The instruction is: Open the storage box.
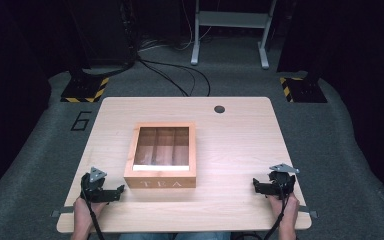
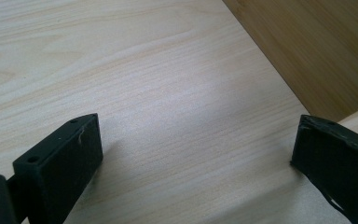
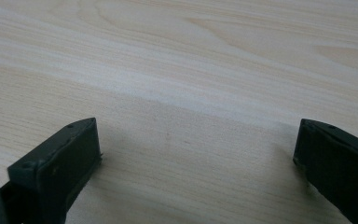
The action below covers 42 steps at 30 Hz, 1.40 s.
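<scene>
Right, both claws spread wide: left gripper [image 1: 119,191] beside the tea box [image 1: 161,155] (not touching), right gripper [image 1: 256,184] empty. Bare table [image 1: 240,145] lies between.

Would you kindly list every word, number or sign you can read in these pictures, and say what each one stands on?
"TEA": pale capitals on the front wall of the wooden box on the table.
"6": dark numeral marked on the grey floor, left of the table.
Yellow-and-black hazard stripes on the floor plates carry no text.
The two gripper views show no lettering.

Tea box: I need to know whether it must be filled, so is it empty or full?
Empty, it seems: through the tea box lid, three compartments show bare wood.
</scene>
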### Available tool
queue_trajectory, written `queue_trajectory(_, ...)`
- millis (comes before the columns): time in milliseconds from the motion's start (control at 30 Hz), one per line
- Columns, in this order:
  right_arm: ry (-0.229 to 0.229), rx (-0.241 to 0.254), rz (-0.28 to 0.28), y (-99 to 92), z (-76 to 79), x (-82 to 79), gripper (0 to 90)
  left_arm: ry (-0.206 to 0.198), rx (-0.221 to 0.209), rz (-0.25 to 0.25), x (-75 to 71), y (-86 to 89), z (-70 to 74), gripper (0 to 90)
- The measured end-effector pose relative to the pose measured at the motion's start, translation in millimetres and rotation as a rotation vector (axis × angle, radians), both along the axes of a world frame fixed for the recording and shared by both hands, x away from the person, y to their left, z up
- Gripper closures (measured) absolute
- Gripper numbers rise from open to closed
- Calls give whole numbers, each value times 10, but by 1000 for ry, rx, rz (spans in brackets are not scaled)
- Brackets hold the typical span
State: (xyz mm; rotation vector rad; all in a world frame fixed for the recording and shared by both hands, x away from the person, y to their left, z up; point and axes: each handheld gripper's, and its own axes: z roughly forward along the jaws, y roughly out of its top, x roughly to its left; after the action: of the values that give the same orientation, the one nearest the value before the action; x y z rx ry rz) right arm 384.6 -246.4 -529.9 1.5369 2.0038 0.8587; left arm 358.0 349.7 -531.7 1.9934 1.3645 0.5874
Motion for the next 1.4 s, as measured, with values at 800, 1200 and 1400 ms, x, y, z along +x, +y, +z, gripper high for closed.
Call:
queue_trajectory(800,1,-1,-3,2,1,3,2,-1,8,-35,-6,-13,3,0)
queue_trajectory(1200,-1,-2,-6,-1,1,2,7,-51,-59,-83,-57,-39,84,0)
queue_trajectory(1400,-3,0,-7,-1,1,1,12,-84,-110,-145,-127,-106,227,0)
